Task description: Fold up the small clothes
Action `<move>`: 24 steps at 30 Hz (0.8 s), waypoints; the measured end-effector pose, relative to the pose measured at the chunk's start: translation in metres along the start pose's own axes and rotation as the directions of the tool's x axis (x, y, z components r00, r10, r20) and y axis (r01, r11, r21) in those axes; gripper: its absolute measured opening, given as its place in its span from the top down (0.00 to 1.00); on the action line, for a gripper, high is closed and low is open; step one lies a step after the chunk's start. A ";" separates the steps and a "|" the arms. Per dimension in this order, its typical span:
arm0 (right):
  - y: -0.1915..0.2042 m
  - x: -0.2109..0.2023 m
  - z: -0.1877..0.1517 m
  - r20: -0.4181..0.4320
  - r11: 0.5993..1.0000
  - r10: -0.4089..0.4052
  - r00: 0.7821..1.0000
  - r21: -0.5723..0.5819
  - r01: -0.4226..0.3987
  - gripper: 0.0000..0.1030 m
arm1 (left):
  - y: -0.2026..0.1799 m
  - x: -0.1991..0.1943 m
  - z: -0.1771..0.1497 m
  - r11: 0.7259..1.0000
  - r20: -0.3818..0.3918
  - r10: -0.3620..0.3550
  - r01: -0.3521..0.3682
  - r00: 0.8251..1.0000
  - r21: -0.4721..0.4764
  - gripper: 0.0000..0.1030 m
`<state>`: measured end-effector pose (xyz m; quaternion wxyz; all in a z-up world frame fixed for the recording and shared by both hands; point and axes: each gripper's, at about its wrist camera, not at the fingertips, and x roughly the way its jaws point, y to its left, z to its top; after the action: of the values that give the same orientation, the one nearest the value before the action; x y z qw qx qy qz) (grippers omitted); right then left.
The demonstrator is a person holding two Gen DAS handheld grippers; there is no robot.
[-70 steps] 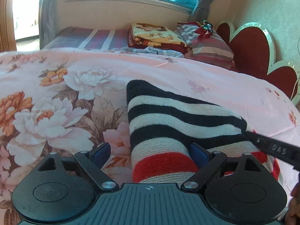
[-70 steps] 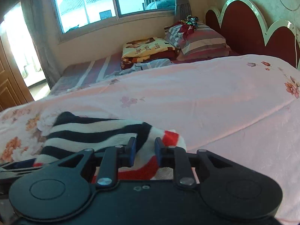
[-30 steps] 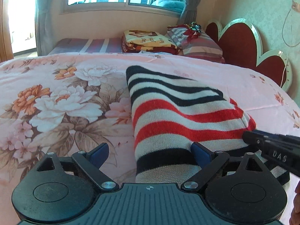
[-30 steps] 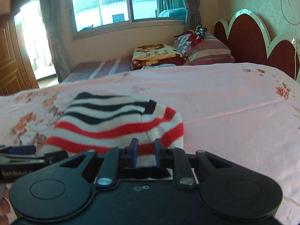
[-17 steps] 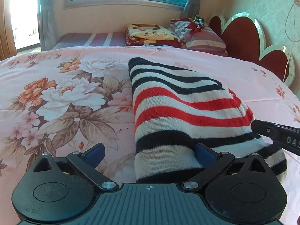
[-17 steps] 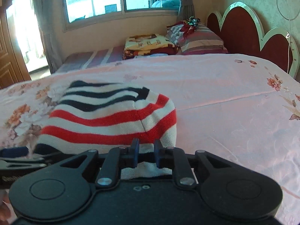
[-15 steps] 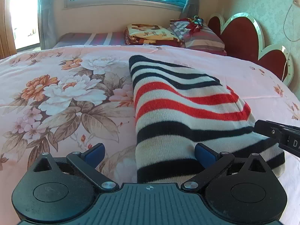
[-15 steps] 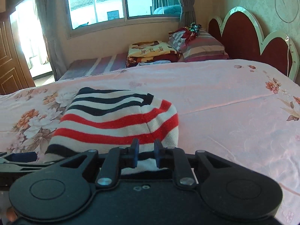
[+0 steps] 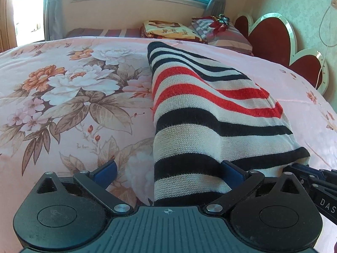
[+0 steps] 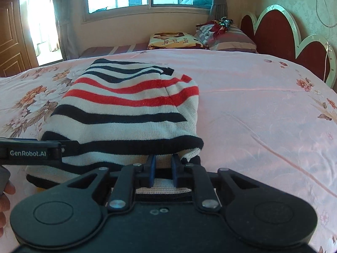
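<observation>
A knitted garment [image 9: 210,105] with black, cream and red stripes lies folded on the pink floral quilt [image 9: 63,94], also seen in the right wrist view [image 10: 130,109]. My left gripper [image 9: 168,168] stands open and wide at the garment's near left corner. Its left pad [image 9: 106,171] is on bare quilt and its right pad is half hidden by the cloth. My right gripper [image 10: 163,164] is at the near right edge, its jaws narrow and closing on a fold of the hem. Each gripper shows at the edge of the other's view.
Pillows and a folded blanket [image 9: 168,29] are piled at the head of the bed by the red heart-shaped headboard [image 9: 271,38]. A window fills the far wall and a wooden door [image 10: 10,38] stands at the left. The quilt stretches to the right of the garment [image 10: 263,116].
Both grippers have drawn back towards the near side, bringing the garment's top layer with them, so more stripes lie flat. The left jaws have spread a little wider.
</observation>
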<state>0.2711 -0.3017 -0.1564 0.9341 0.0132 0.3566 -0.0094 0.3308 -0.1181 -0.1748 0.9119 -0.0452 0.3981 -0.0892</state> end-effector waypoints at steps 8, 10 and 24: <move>-0.016 -0.012 0.009 -0.071 0.993 0.117 0.991 -0.004 -0.118 0.83 | 0.007 -0.001 0.010 0.999 -0.047 -0.033 0.032 0.998 -0.023 0.00; -0.025 -0.022 0.017 -0.061 0.988 0.154 0.986 0.025 -0.152 0.79 | 0.008 -0.007 0.014 0.999 -0.047 -0.033 0.031 0.998 -0.036 0.00; -0.090 0.050 0.063 -0.094 0.893 0.315 0.944 0.366 -0.261 0.29 | 0.009 0.029 0.044 0.988 -0.081 -0.087 0.076 0.993 -0.134 0.00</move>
<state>0.3479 -0.3935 -0.1445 0.8782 0.2318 0.4130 0.0676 0.3837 -0.1144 -0.1667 0.8845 -0.1169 0.4400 -0.1020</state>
